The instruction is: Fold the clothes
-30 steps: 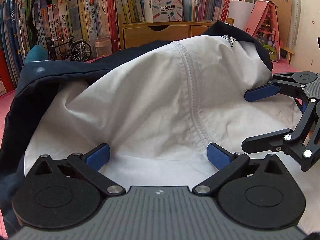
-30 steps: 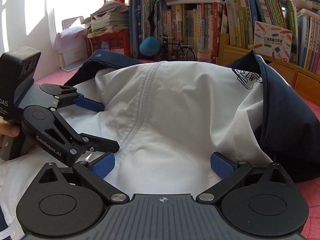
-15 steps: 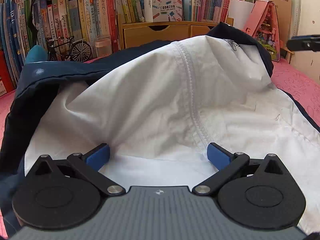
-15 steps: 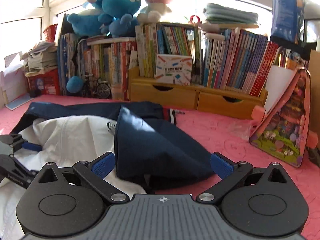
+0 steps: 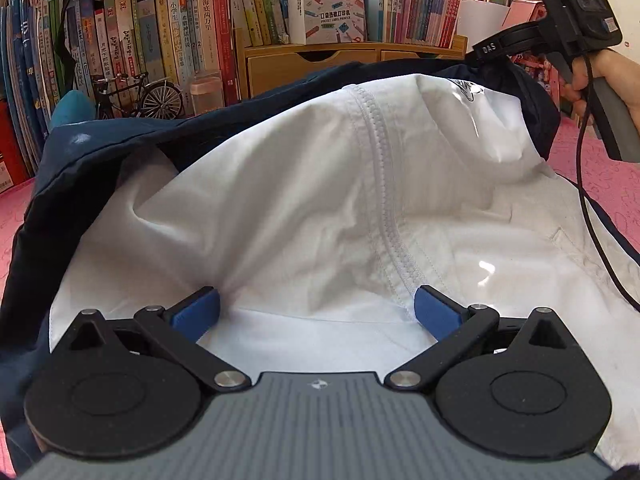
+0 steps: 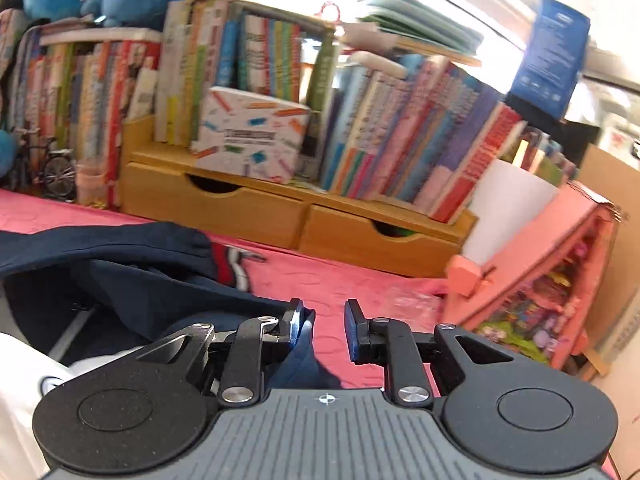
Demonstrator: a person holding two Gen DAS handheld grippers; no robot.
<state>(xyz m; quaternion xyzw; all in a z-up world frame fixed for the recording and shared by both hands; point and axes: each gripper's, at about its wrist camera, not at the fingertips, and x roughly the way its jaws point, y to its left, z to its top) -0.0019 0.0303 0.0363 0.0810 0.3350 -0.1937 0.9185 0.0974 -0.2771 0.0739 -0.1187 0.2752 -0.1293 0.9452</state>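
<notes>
A navy jacket with a white lining [image 5: 300, 208] lies spread, lining up, on the pink mat [image 5: 600, 168]. My left gripper [image 5: 316, 312] rests open over the lining, its blue pads wide apart beside the stitched seam [image 5: 380, 184]. The right gripper's body [image 5: 560, 20], held by a hand [image 5: 616, 76], hovers at the jacket's far right navy edge. In the right wrist view my right gripper [image 6: 326, 328] is closing. Its jaws stand narrow with a gap still showing. A navy fold of the jacket [image 6: 140, 280] touches the left pad only.
Rows of books [image 5: 180, 40] and wooden drawers [image 6: 280, 216] line the back. A model bicycle [image 5: 140, 96] stands at back left, a pink toy house [image 6: 560, 280] at right. The right gripper's black cable [image 5: 592, 208] trails over the lining.
The right gripper left the white lining, swung right and upward to the jacket's far navy edge, and its jaws went from wide to narrow. The left gripper has not moved.
</notes>
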